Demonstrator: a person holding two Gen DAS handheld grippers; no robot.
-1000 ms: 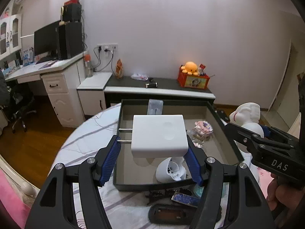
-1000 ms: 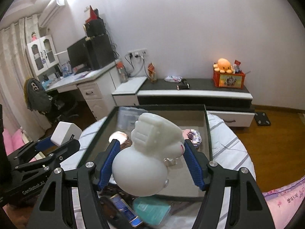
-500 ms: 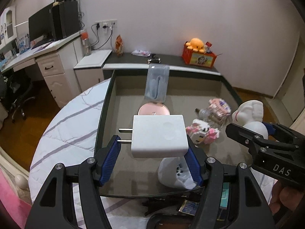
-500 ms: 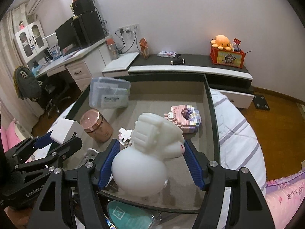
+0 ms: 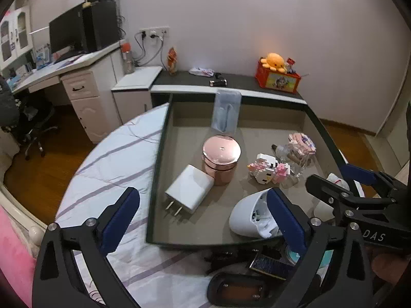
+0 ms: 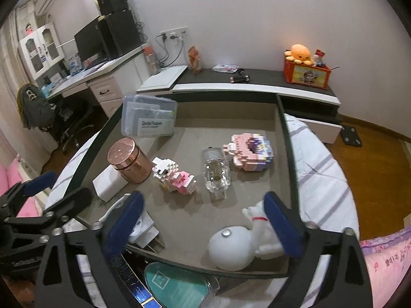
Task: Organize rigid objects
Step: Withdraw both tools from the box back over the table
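a bedroom with a lilac wall, a desk point(image 5: 64, 64) on the left and a low cabinet point(image 5: 231, 82) behind. in front, a round bed cover with grey stripes point(image 5: 115, 159) carries a dark-rimmed tray point(image 5: 156, 169) with a grey floor. the left gripper point(image 5: 203, 214) hangs over the tray's near left corner, its jaws opening wide with nothing pressed between the blue pads. ahead of it a white charger point(image 5: 190, 188) lies flat in the tray, prongs toward the camera, touching a copper tin point(image 5: 221, 157). a clear floss box point(image 6: 149, 116) leans on the far wall. right of the tin lie a pink-and-white block figure point(image 6: 177, 175), a glass bottle point(image 6: 217, 170) on its side and a pink block model point(image 6: 250, 151). a white casing point(image 5: 251, 215) rests at the near edge. at the right, the right gripper point(image 6: 203, 227) is also opening wide, and a white figurine point(image 6: 241, 241) lies on the tray floor between its pads, close against the right one.
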